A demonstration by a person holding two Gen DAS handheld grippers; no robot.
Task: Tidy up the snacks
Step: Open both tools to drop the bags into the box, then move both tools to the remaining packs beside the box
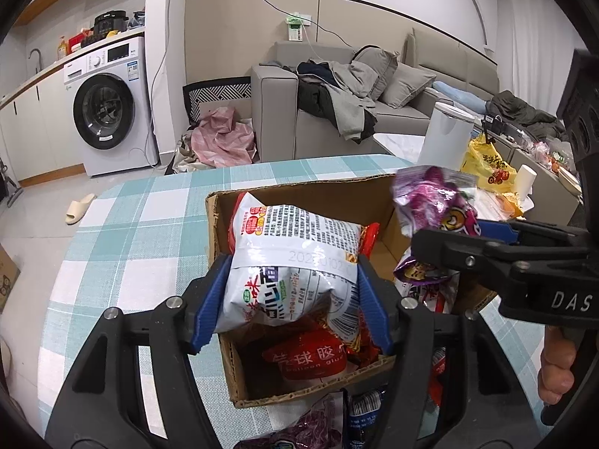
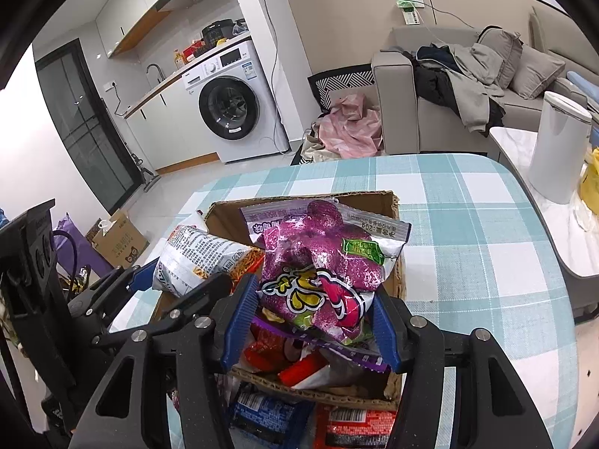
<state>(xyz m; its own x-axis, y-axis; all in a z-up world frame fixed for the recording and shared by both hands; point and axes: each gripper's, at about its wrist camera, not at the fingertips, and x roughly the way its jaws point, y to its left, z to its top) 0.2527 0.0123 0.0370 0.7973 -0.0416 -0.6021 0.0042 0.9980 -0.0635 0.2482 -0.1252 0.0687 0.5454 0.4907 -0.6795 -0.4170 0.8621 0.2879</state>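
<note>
- Left wrist view: the white snack bag (image 1: 288, 262) is pinched by the left gripper (image 1: 292, 299), blue pads pressed on both sides, above the cardboard box (image 1: 217, 232). The bag's top half leans into the box.
- Right wrist view: the purple snack bag (image 2: 322, 273) is squeezed by the right gripper (image 2: 307, 321), held over the same box (image 2: 389, 202), near its right side.
- Box is on the checked tablecloth (image 1: 131, 232) & already has red packs inside, e.g. a red pack (image 1: 310, 359) at the bottom.
- Risk 1: both bags are held over one box at once. The grippers could be bumped together, and a bag knocked out.
- Risk 2: bags are puffy w/ air. If squeezed too hard, one could be popped or the chips crushed.
- Risk 3: the purple bag hangs close to the box's right wall. If let go there, it could be tipped over the edge onto the table.
- Risk 4: box looks light & its rim is torn. It could be pushed or slid if a bag is shoved in.
- More packs (image 2: 269, 415) lie on the table in front of the box; they could be dragged off by a low gripper.
</note>
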